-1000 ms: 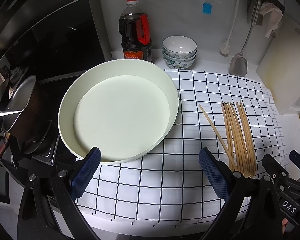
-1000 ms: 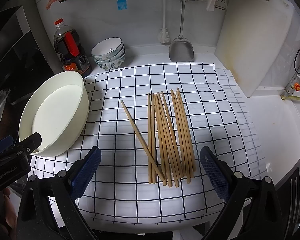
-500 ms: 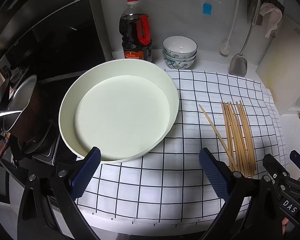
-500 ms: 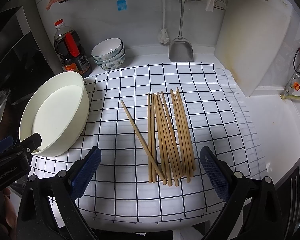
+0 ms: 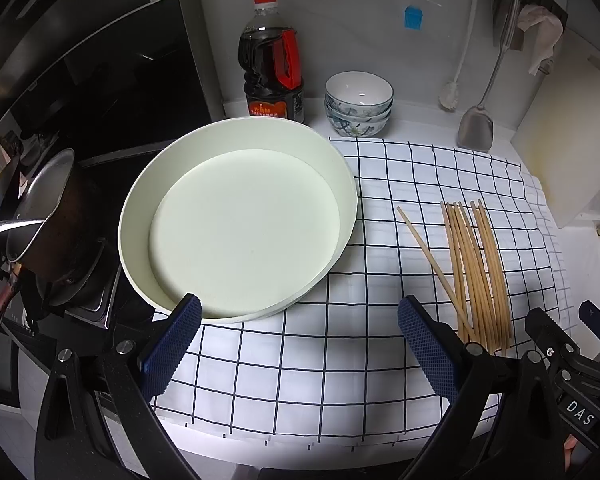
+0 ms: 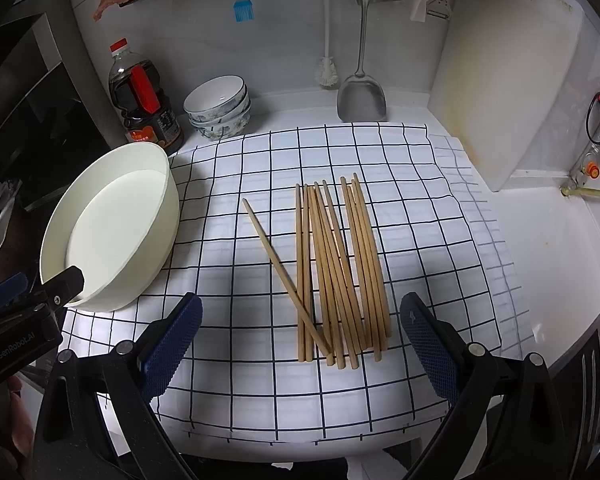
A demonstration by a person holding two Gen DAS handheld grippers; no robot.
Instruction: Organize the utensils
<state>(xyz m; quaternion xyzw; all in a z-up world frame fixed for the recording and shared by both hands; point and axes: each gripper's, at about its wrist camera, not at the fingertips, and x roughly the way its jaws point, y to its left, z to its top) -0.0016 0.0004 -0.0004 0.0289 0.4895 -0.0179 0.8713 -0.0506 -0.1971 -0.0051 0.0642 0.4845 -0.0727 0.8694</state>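
White countertop point(image 6: 548, 240) runs along a pale kitchen wall point(image 6: 284, 40), and most of it is covered by a white cloth with a black grid point(image 6: 236, 248).

Nearest the right-hand camera, the right gripper point(image 6: 300, 344) hangs above the front edge of the cloth with its blue-padded fingers point(image 6: 171, 340) spread wide and nothing between them. Just ahead of the gap lie the chopsticks point(image 6: 340, 272), a bundle of wooden sticks roughly side by side and pointing away toward the wall, with one stick point(image 6: 276, 256) angled off to the left and crossing the near ends of the others.

The left gripper point(image 5: 300, 344) is also spread wide and empty, hovering over the cloth's front left part. Its left finger point(image 5: 171, 340) sits over the near rim of a large, shallow, cream round tray point(image 5: 140, 208), which rests on the left side of the cloth. In this view the chopsticks point(image 5: 476, 268) lie to the right, well apart from the tray.

Farther back, against the wall, stand a dark bottle with a red cap point(image 6: 144, 100) and a stack of patterned bowls point(image 6: 218, 108). A metal spatula point(image 6: 362, 92) and a white brush point(image 6: 328, 68) hang above the counter, and a small blue brush point(image 6: 243, 9) is on the wall. A white cutting board point(image 6: 508, 80) leans at the right. To the left is a black stove with a dark pot point(image 5: 48, 224).
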